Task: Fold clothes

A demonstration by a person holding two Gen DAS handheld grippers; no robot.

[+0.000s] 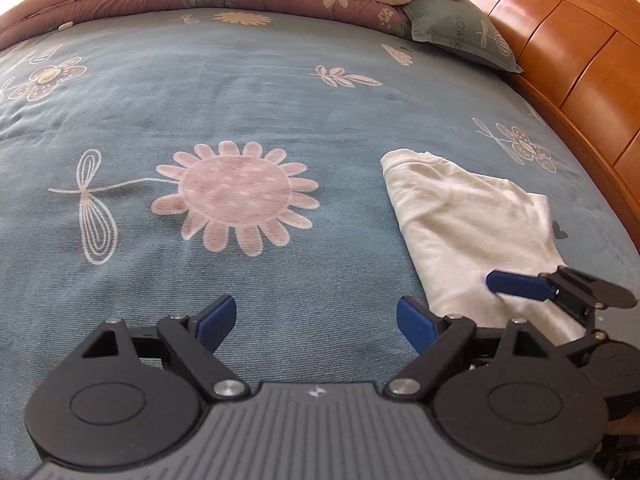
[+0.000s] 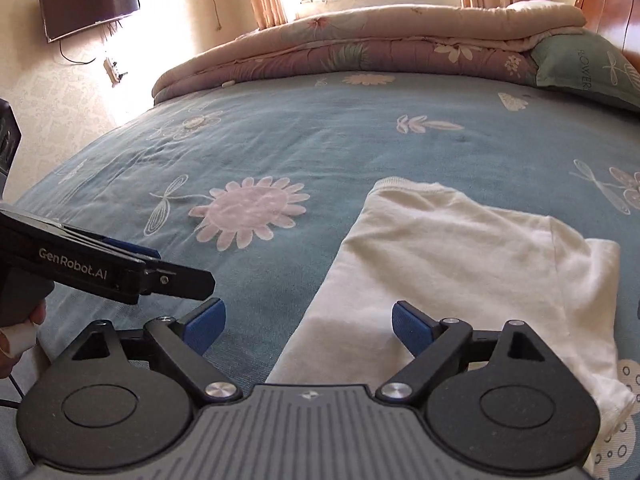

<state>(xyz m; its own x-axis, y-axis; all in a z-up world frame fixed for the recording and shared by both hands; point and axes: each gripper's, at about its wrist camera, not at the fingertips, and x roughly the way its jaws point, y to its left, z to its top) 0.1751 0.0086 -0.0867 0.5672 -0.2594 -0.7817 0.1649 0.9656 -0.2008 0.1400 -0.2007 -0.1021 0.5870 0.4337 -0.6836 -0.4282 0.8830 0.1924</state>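
Both tools (image 1: 316, 322) (image 2: 308, 322) wide above shirt (image 2: 460, 264)

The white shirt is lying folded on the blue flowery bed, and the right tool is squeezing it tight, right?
Not quite. The white shirt does lie folded on the blue flowery bed, but the right tool is open, not squeezing it. The right wrist view shows its fingers spread wide, hovering at the shirt's near edge with nothing between them.

A folded T-shirt (image 2: 460, 264) lies on the bed (image 2: 320, 152) under my right claw (image 2: 306, 326); rolled quilt (image 2: 360, 48) and pillow (image 2: 584, 68) sit far.
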